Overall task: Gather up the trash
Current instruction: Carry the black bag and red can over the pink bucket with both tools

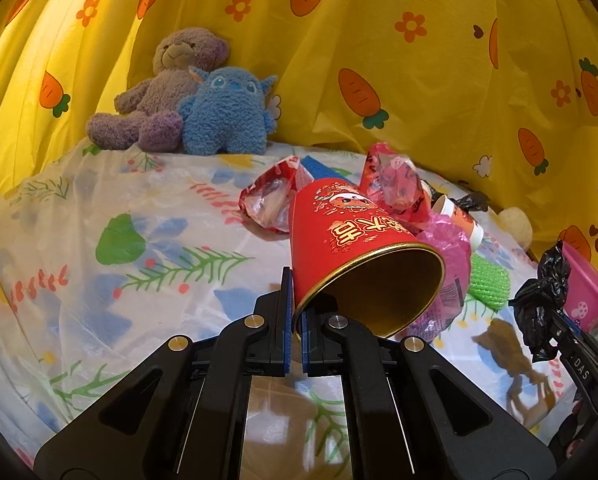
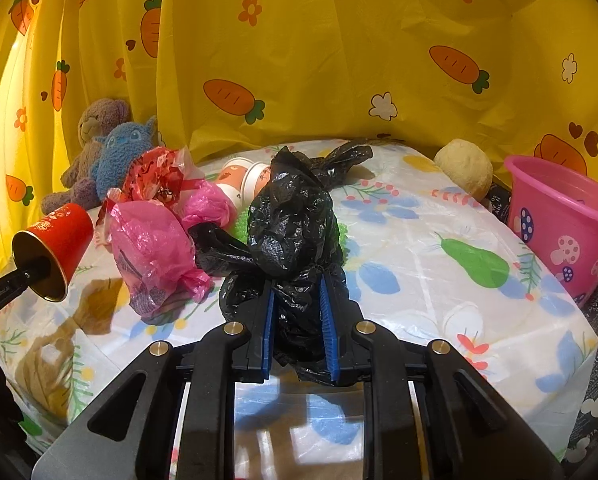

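**Two Grippers, Each With Some Trash**

Black gripper fingers fill the bottom of both views. Left gripper point(image 1: 295, 328) has its jaws pressed together on the rim of one red paper cup point(image 1: 351, 248). That cup is lifted off the bed and tipped on its side. Its long way runs from the closed bottom, far from the camera, to the open gold mouth, which faces the camera and a bit to the right. Gold writing is on the red side, but it is upside down and I cannot read it.

Right gripper point(image 2: 299, 332) pinches one crumpled black plastic bag point(image 2: 295, 232) between its blue pads. This bag stands up tall from the jaws and leans away from the camera.

On the flowery bed sheet point(image 2: 439, 312) lie one pink plastic bag point(image 2: 151, 256), one red shiny wrapper point(image 2: 155, 172) and two small white paper cups point(image 2: 243, 182) on their sides, touching. A green scrubby thing point(image 1: 489, 284) peeks out beside them.

Two soft toys sit at the back, touching: a purple teddy bear point(image 1: 159, 92) and a blue fuzzy monster point(image 1: 227, 112). One round tan ball point(image 2: 465, 168) sits near one pink bucket point(image 2: 563, 216) with mushroom pictures. Behind it all hangs a yellow curtain point(image 2: 339, 40) with carrots and flowers.
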Tool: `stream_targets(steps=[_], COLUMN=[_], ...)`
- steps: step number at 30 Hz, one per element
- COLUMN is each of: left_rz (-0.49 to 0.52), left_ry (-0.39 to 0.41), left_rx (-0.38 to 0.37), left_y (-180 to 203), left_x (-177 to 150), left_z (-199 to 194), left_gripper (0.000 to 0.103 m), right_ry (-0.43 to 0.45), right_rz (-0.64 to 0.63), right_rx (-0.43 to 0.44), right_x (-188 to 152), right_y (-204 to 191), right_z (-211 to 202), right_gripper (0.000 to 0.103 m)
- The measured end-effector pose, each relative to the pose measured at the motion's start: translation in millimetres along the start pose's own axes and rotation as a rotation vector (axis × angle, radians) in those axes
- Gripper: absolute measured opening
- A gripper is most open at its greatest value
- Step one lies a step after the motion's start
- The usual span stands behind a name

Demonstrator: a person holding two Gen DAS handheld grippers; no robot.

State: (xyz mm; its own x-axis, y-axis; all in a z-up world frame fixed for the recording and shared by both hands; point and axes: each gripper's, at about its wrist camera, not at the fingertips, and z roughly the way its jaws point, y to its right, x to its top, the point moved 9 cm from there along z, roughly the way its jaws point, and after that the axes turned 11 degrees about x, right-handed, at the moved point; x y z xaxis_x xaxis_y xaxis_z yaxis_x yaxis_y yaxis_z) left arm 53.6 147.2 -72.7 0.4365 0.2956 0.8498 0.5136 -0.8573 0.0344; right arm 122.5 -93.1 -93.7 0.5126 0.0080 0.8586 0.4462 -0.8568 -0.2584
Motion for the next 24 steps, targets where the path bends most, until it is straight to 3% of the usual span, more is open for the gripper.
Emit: stream_targets(steps=[5, 12, 17, 24], left_rz=[0.059, 0.150, 0.207, 0.277], left_ry=[0.061, 0.104, 0.097, 0.101], left_rx=[-0.066, -0.210, -0.319, -0.493], left_y=[34.2, 112.7, 176.7, 280.3], left_x=[14.6, 24.1, 24.7, 27.9], left_z=[-29.5, -57.1, -66.0, -81.2], left_gripper=[0.003, 0.002, 0.003, 0.002], right_ry=[0.045, 0.110, 0.163, 0.250], right_rz=[-0.002, 0.008, 0.035, 0.070], right_rx=[-0.007, -0.062, -0.138, -0.311], right_x=[11.2, 30.6, 46.9, 71.6], right_y=[3.1, 28.6, 66.2, 139.9], right_z=[-19.0, -50.5, -77.3, -119.2], right_gripper=[0.022, 0.021, 0.022, 0.022])
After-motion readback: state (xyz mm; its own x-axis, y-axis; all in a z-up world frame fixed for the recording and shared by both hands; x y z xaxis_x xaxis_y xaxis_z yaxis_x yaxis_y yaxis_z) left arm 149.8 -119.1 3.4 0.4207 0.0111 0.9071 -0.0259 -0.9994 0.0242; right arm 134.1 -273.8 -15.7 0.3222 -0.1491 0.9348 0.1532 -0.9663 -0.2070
